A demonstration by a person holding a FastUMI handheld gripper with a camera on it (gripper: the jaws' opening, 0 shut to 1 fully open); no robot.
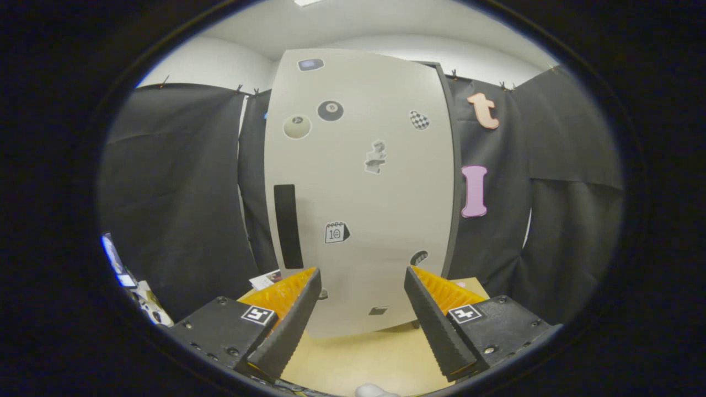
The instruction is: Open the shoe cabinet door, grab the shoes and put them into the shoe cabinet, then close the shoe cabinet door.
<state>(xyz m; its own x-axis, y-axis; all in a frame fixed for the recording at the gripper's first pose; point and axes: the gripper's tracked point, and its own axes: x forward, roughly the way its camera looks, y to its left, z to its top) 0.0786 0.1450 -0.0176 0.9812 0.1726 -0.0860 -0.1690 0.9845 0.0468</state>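
A: Where was the shoe cabinet door [358, 187]?

B: Shut, just ahead of the gripper [361, 300], whose fingers [287, 325] stood apart, gripping nothing. Its dark handle slot [288, 226] sat toward the left edge; I'd take hold there. The panel looked stiff and light, likely smooth under its stickers [336, 232].

A: And around it?

B: A pale wooden bench [358, 358] beneath, black cloth [176, 193] on both sides, white ceiling [386, 22].
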